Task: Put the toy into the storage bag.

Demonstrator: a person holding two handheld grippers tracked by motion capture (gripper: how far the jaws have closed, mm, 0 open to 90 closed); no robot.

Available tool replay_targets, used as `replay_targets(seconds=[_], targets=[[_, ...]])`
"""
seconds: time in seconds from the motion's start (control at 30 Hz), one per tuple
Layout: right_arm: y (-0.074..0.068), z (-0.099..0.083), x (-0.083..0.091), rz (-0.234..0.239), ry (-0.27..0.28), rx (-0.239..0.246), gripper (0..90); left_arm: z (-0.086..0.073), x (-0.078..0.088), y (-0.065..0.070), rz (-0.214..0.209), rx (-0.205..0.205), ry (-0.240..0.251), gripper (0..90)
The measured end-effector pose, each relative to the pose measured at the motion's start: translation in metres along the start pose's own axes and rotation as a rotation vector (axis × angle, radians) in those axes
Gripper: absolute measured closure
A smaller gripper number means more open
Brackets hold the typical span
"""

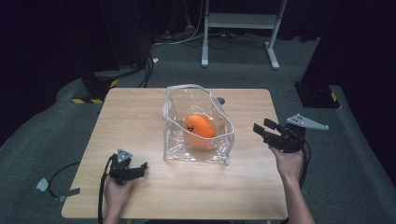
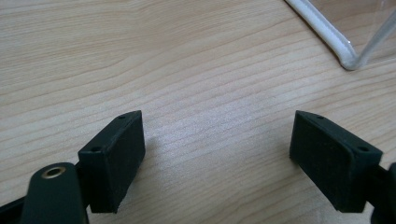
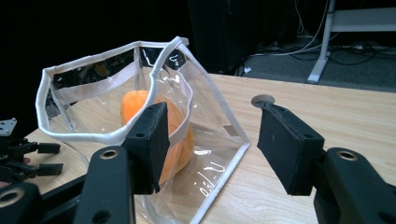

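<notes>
Near the table's (image 1: 140, 102) front-left corner the left gripper (image 1: 140, 169) rests, jaws apart and empty, aimed toward the clear bag (image 1: 198, 125) at the table's middle. An orange toy (image 1: 199, 126) sits inside the bag. At the right edge, the right gripper (image 1: 261, 129) hovers nearer, partly spread, grasping nothing, pointing leftward at the bag.

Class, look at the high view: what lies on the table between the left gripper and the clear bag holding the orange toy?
Nothing: only bare wooden table separates the left gripper from the clear bag, as the high view shows.
</notes>
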State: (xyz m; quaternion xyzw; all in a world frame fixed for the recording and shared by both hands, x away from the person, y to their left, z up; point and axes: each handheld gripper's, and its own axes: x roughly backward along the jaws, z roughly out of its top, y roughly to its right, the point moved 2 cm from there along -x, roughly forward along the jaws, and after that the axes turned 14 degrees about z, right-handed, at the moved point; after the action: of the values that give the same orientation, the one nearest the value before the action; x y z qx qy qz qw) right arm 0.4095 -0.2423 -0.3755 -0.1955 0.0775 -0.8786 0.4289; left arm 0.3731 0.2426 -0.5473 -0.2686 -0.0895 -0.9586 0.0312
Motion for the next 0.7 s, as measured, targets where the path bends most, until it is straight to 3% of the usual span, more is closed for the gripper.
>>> replay_targets(seconds=[0.7], targets=[[0.007, -0.027, 0.011, -0.026, 0.031, -0.037, 42.0, 0.0, 0.0, 0.0, 0.0, -0.001, -0.001, 18.2]])
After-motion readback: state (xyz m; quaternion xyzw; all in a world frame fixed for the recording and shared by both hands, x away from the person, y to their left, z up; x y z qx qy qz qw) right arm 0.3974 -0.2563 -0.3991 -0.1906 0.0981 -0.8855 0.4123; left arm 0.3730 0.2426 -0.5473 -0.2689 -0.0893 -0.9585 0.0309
